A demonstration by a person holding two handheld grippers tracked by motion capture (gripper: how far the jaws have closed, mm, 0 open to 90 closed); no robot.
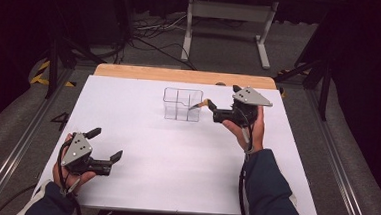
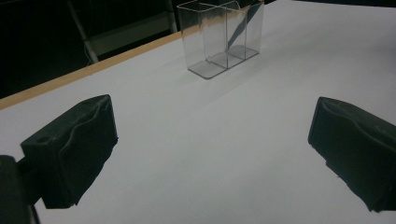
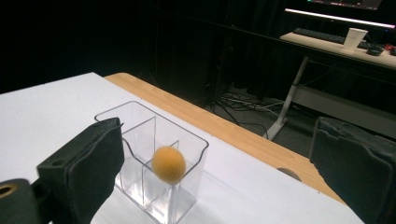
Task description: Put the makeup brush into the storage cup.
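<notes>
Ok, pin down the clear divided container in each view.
High view: clear container at far centre of the white tabletop.
Left gripper view: container at top centre, beyond the jaws.
Right gripper view: container at lower centre, between the jaws.
Shared landmark: wooden table edge behind it.

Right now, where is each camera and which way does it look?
High view: above the person's side, facing forward and down at table and box; forearms, left hand-held gripper and right hand-held gripper show.
Left gripper view: on the left one, facing the box; open jaws show.
Right gripper view: on the right one, facing box and orange ball; open jaws show.
Shared: all three see the box.
</notes>
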